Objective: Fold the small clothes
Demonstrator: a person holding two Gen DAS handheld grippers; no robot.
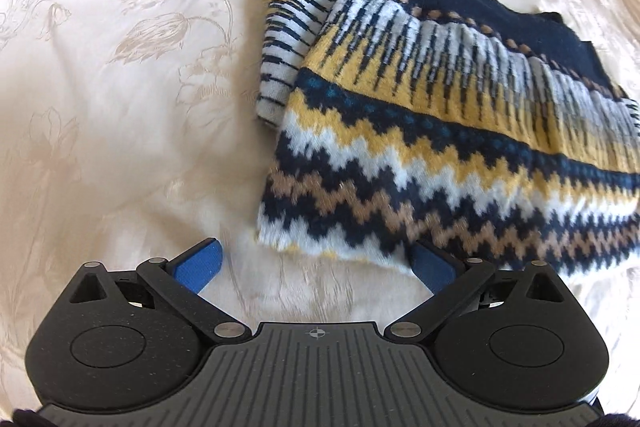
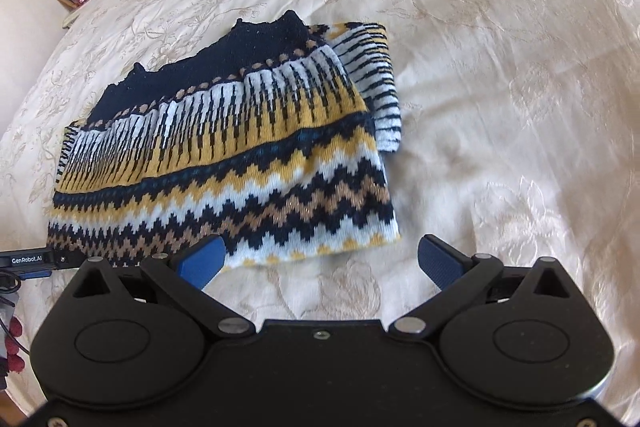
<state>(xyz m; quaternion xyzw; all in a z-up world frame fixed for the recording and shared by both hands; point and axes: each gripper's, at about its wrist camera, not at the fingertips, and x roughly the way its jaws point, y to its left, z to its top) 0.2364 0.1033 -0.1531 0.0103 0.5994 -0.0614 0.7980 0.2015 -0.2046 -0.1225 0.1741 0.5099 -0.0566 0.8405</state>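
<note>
A patterned knitted sweater [image 1: 460,131] is lying on a cream bedspread [image 1: 120,87], already partly folded; the sleeves are tucked in, one striped sleeve [image 1: 288,39] showing at the left edge, and the zigzag hem is facing both cameras; the navy neck end is lying on the far side.

The left gripper [image 1: 316,263] is hovering just short of the hem with its jaws spread wide and nothing between them; its right blue pad [image 1: 434,265] is sitting at the hem's edge, though whether it is touching the knit I cannot tell; its left pad is over bare bedspread. The right gripper [image 2: 322,259] is likewise standing wide and empty at the other hem corner [image 2: 376,235]; its left blue pad [image 2: 202,261] is overlapping the hem in view and its right pad is over bare cloth.

By my judgement, the step in hand is the last fold, hem to neck; the next move is calling for each gripper to be sliding one finger under its hem corner, pinching through all the layers, lifting together and carrying the hem over toward the navy end; uneven lifting could be skewing the fold or pulling the tucked sleeve loose.
</note>
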